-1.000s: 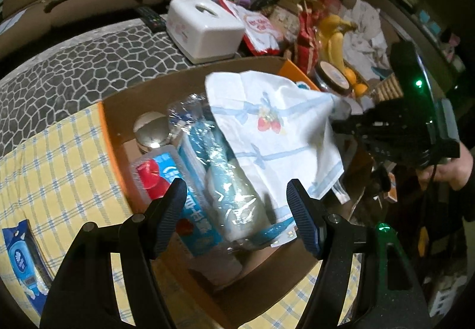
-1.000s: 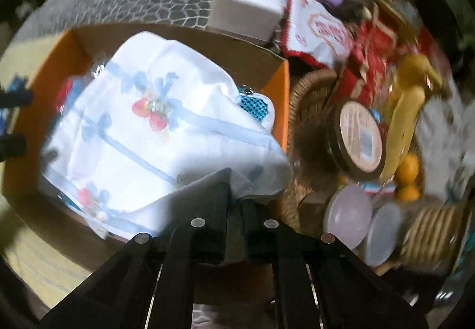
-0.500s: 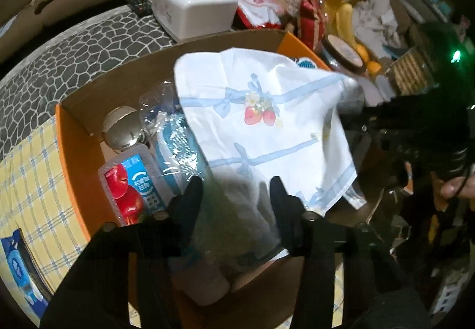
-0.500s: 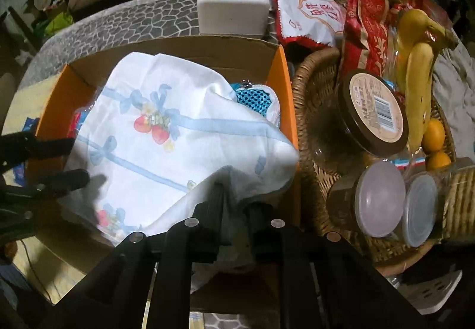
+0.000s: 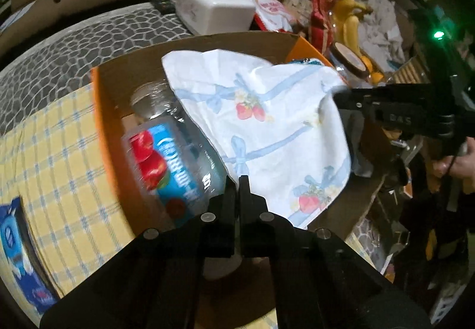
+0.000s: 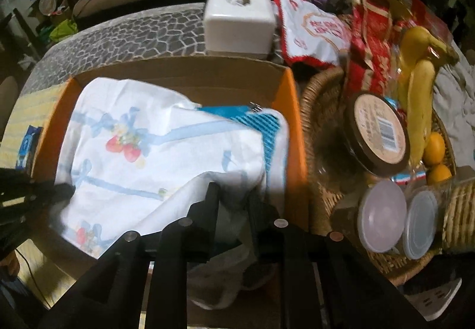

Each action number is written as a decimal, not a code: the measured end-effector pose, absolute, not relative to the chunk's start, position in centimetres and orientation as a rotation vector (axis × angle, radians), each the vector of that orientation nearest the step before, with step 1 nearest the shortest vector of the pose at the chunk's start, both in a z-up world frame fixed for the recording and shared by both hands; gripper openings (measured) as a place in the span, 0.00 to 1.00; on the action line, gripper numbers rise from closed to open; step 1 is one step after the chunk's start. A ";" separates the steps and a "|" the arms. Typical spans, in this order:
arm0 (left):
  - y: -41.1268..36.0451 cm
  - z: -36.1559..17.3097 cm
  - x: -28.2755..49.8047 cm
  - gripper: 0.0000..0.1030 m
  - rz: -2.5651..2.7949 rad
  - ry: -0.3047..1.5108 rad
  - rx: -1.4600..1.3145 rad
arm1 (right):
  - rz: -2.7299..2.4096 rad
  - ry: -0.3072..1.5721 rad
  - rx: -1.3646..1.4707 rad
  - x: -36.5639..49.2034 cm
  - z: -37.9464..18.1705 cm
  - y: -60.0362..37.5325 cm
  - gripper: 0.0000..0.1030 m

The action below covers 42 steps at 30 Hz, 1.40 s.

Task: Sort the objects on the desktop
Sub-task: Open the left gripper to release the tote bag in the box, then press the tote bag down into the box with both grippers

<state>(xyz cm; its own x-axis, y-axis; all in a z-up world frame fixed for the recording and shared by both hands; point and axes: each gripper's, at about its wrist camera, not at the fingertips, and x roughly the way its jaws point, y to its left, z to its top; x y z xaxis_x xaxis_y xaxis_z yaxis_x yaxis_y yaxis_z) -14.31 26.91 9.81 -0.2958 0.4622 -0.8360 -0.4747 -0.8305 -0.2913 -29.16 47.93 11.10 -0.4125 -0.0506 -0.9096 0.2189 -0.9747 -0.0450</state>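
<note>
Over the cardboard box [image 5: 190,47], the left gripper [image 5: 237,180], spread wide a second ago, has now pinched together on the near edge of the strawberry cloth [image 5: 267,121]. Opposite it, the right gripper [image 6: 233,195] stays clamped on the cloth's other corner.

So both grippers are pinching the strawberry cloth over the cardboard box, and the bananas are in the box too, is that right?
Not quite. The bananas are not in the cardboard box; the right wrist view shows them in the wicker basket beside it. The rest holds: the left gripper and the right gripper both pinch the strawberry cloth over the box.
</note>
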 end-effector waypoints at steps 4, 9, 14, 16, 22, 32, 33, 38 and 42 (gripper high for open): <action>25.5 10.2 -13.0 0.02 2.167 0.016 -1.369 | -2.484 0.266 1.580 -29.4 11.0 46.2 0.19; 24.1 10.1 -12.3 0.02 2.207 0.073 -1.368 | -2.450 0.295 1.574 -29.3 11.5 44.7 0.32; 23.4 10.1 -12.3 0.04 2.205 0.044 -1.378 | -2.515 0.236 1.613 -29.0 12.7 47.1 0.39; 23.2 10.7 -12.3 0.10 2.236 0.054 -1.357 | -2.555 0.193 1.588 -28.7 13.5 47.9 0.39; 23.1 12.9 -13.2 0.20 2.286 0.012 -1.295 | -2.527 0.181 1.548 -28.1 13.4 46.4 0.39; 28.3 12.3 -14.7 0.30 2.227 0.186 -1.282 | -2.442 0.245 1.646 -28.5 8.4 43.7 0.40; 29.1 11.8 -15.1 0.29 2.215 0.220 -1.297 | -2.430 0.238 1.656 -28.5 7.9 43.8 0.39; 30.5 9.6 -16.3 0.23 2.192 0.317 -1.374 | -2.389 0.178 1.667 -28.0 6.5 44.0 0.39; 30.1 8.5 -16.6 0.23 2.167 0.309 -1.405 | -2.385 0.156 1.669 -28.1 6.5 44.5 0.37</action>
